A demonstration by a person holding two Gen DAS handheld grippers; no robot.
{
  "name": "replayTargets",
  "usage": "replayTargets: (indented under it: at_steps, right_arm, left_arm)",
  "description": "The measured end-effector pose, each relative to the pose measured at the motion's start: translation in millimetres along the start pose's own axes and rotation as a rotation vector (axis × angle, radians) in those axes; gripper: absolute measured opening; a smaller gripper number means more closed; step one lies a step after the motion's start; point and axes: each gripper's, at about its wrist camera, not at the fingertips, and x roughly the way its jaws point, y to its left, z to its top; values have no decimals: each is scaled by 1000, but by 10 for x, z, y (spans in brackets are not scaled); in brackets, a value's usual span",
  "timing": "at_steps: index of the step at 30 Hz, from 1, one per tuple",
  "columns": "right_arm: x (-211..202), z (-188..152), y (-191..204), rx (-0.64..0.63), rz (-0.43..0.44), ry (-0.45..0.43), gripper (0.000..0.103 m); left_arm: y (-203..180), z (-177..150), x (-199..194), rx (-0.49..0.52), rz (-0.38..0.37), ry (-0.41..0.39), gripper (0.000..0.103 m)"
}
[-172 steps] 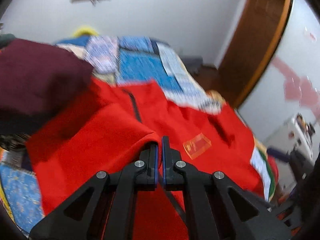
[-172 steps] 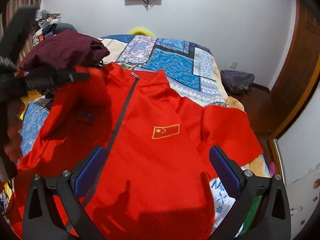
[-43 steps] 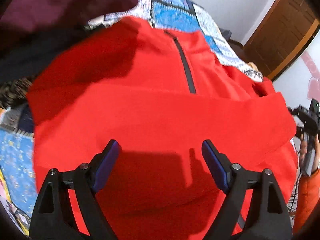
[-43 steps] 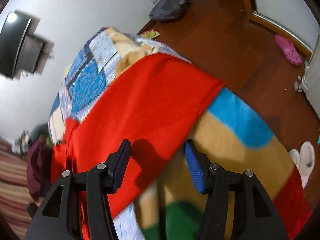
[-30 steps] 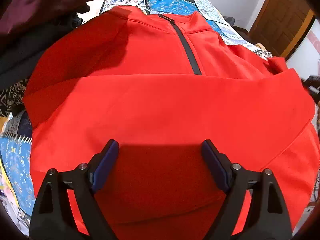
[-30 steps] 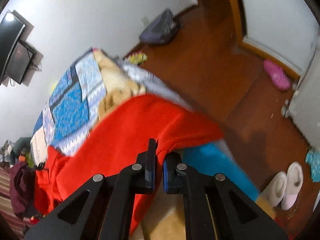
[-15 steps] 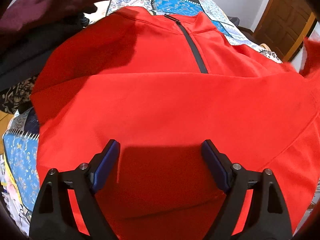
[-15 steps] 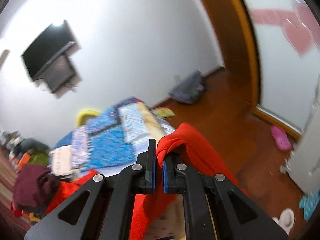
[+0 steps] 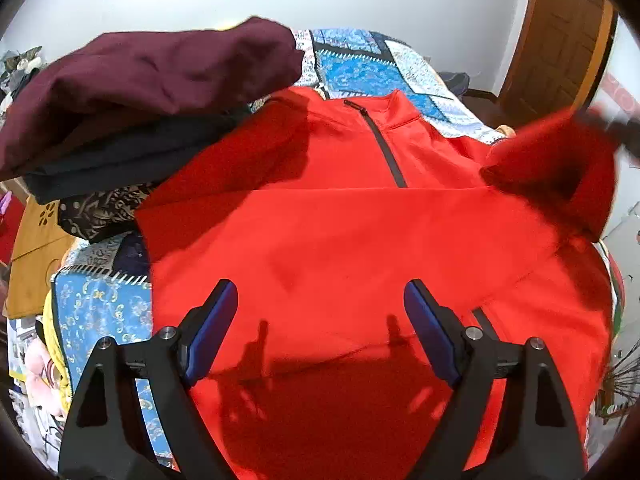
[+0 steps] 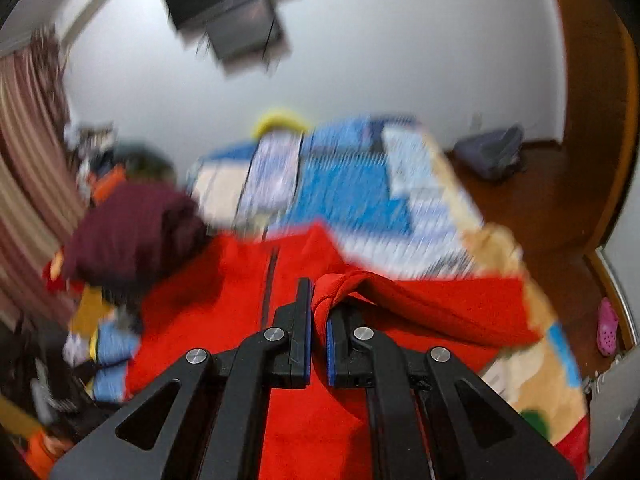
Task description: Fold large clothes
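Note:
A red zip jacket lies spread on the bed, one sleeve folded across its chest. My left gripper is open and empty, hovering over the jacket's lower part. My right gripper is shut on the cuff of the other red sleeve and holds it lifted over the jacket body. In the left wrist view that raised sleeve shows blurred at the right.
A maroon garment lies on a dark pile at the jacket's left shoulder. The patterned blue quilt covers the bed. A wooden door and floor with a grey bag are to the right.
My right gripper closed on the sleeve cuff at the bed's right edge, lifted it and is carrying it left over the jacket. My left gripper stayed open and drew back slightly.

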Motion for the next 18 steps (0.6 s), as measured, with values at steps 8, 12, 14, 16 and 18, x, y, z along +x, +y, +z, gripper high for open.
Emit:
replayTargets:
  at_steps: [8,12,14,16,18]
  right_arm:
    - [462,-587,80,-16,0,284,6]
    - [392,-587,12,20,13,348,17]
    - [287,-555,-52,45,26,334,23]
    - [200,-515,-82,60,31,317,39]
    - [51,-418,-179,93,26,263,47]
  left_arm:
    - [10,-129,-73,1,-7,3,85]
    - [-36,-154,-42,5,-14,12,85]
    - [-56,-146,-44,7,-15,10,85]
    - [-73,-134,-44,5,-19,7,85]
    - [-91,-115,-47,-1,-27,4,85]
